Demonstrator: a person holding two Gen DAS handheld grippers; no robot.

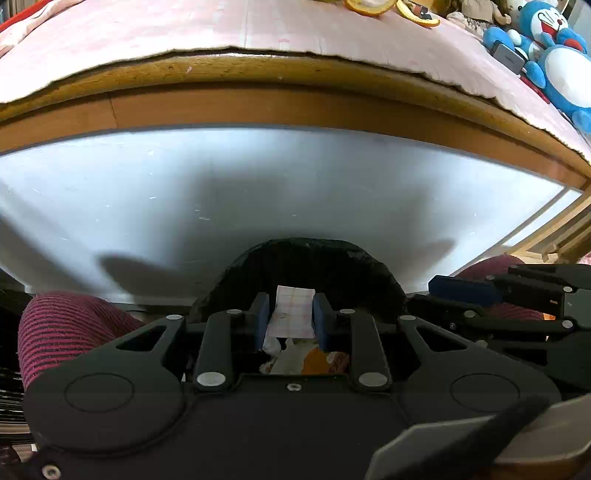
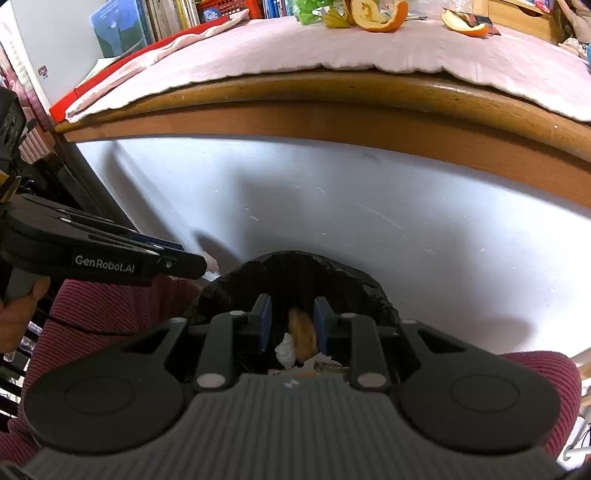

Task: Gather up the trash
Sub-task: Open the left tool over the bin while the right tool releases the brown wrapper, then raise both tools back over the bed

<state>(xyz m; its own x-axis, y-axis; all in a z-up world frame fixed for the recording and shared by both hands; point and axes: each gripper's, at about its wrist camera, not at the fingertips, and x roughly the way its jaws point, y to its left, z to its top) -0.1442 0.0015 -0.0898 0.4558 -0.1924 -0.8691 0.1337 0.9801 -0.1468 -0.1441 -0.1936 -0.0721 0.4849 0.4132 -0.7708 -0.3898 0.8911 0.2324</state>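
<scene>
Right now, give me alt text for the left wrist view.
The left gripper holds a folded pink checked paper between its jaws above a black trash bag with trash inside. Beyond is a wooden desk with a pink cloth and orange peels.

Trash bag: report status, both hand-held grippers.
Left hand-held gripper shut on folded paper over trash bag. Right hand-held gripper open, peel between pads. Orange peels on table.

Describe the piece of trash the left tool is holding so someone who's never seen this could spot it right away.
Below the wooden desk edge sits a black trash bag. Above its mouth, the left tool pinches a folded paper scrap. Unlike the crumpled scraps below, it is flat, pale pink with faint checked lines.
</scene>
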